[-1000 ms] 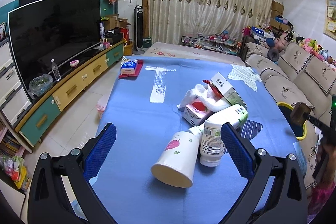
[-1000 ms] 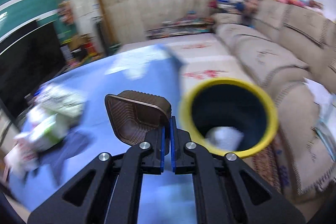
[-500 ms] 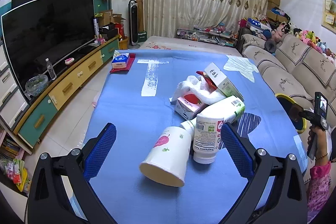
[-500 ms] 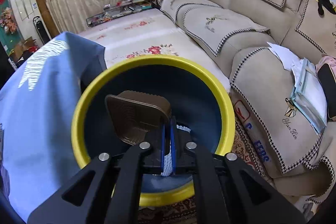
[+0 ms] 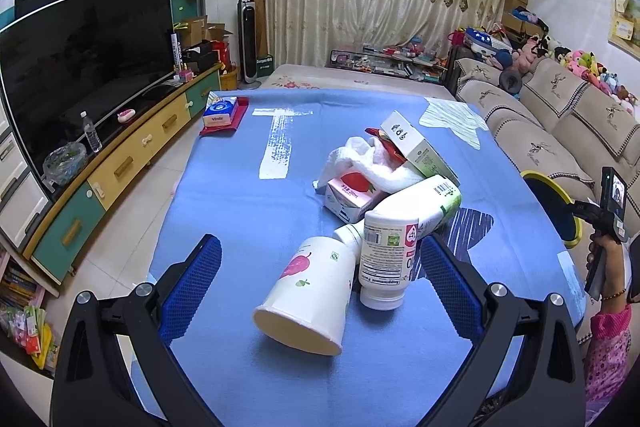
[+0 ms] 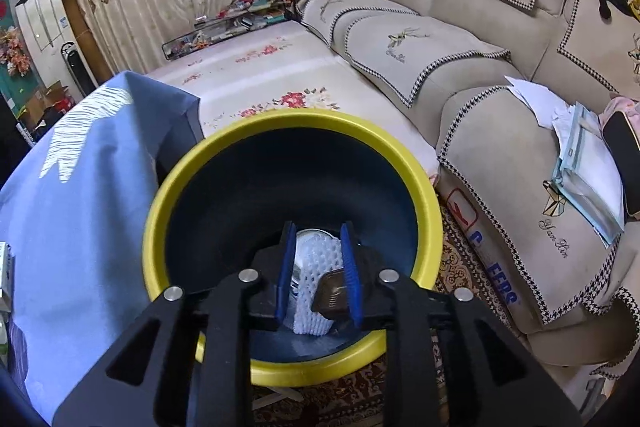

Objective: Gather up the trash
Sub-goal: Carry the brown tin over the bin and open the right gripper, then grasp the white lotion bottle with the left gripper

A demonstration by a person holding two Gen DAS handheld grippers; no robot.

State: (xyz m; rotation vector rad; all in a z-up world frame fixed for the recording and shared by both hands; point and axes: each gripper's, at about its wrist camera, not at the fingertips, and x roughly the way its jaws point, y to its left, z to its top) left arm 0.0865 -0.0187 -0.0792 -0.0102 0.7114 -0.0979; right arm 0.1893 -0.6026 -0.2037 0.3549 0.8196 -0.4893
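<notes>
My right gripper (image 6: 318,231) hangs over the yellow-rimmed dark bin (image 6: 420,187), pointing down into it. Its jaws are opening and the pads press on nothing. A brown plastic tray (image 6: 332,293) lies loose just below them, against the right pad, on a white foam net (image 6: 314,259) in the bin. My left gripper (image 5: 320,251) stands open over the blue table (image 5: 240,211), its fingers on either side of a tipped paper cup (image 5: 308,291) and a white bottle (image 5: 388,259). Behind these lie a larger bottle (image 5: 424,199), a pink carton (image 5: 348,195), a white bag (image 5: 372,163) and a box (image 5: 416,151).
The bin (image 5: 556,207) stands off the table's right edge, beside the beige sofa (image 6: 500,147). A person's hand (image 5: 600,255) holds the right gripper there. A tissue box (image 5: 220,111) lies at the table's far left corner. The TV cabinet (image 5: 120,163) runs along the left.
The right gripper swung from beside the bin to above its mouth and dipped in. Its jaws parted and the brown tray dropped out of them. The left gripper stayed nearly still.
</notes>
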